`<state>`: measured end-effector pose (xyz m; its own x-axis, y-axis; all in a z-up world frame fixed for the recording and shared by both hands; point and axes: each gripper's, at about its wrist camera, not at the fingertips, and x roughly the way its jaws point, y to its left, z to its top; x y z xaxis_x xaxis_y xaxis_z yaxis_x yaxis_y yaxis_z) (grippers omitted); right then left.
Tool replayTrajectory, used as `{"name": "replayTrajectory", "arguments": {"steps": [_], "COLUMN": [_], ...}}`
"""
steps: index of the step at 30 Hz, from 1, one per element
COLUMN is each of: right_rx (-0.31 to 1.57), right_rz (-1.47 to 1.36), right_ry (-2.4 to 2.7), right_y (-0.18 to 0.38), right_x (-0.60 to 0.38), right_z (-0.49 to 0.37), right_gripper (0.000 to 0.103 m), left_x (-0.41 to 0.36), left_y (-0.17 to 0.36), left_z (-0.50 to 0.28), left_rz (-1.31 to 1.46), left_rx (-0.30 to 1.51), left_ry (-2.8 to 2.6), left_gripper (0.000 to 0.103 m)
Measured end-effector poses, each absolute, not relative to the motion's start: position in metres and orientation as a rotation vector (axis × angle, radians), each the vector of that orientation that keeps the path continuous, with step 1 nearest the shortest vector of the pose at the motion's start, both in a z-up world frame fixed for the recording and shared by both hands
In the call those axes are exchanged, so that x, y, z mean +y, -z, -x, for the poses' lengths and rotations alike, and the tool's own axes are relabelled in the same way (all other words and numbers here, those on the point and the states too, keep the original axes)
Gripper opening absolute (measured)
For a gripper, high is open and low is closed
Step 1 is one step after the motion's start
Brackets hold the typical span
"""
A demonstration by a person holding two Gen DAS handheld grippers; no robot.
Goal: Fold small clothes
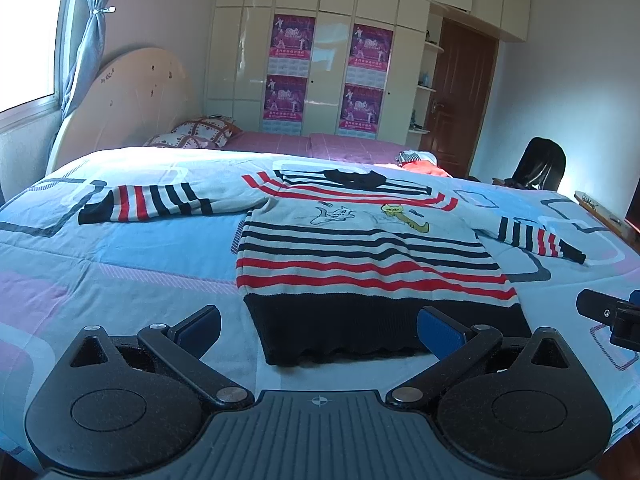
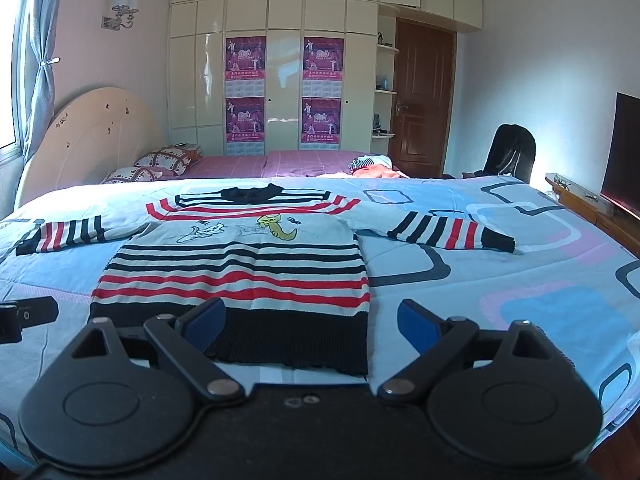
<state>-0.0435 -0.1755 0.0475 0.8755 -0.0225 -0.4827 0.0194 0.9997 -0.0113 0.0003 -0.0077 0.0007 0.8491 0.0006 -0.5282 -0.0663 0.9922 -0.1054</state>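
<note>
A small striped sweater (image 1: 360,256) in white, black and red with cat drawings lies flat on the bed, sleeves spread to both sides, black hem nearest me. It also shows in the right wrist view (image 2: 240,264). My left gripper (image 1: 318,330) is open and empty, hovering just above the hem's left part. My right gripper (image 2: 312,322) is open and empty, over the hem's right corner. The right gripper's tip shows at the right edge of the left wrist view (image 1: 612,316), and the left gripper's tip at the left edge of the right wrist view (image 2: 28,314).
The bed has a blue and pink patterned quilt (image 1: 120,264). Pillows (image 1: 192,136) lie by the headboard, and a small pile of clothes (image 2: 372,168) lies at the far side. A dark chair (image 2: 512,152) and a wooden TV stand (image 2: 592,204) are to the right.
</note>
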Motion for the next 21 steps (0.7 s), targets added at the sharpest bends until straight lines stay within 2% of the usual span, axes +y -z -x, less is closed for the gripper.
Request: {"name": "replayTrajectory", "arguments": {"steps": [21], "right_rx": [0.501], "right_rz": [0.006], "right_ry": [0.024], "right_y": [-0.0512], "right_x": [-0.1759], "right_z": [0.0451], "right_gripper": [0.093], "left_x": [-0.0042], "left_y": [-0.0009], "left_z": [-0.0042], "left_rz": [0.119], "left_rx": [0.558], "left_ry": [-0.026], "left_gripper": [0.103]}}
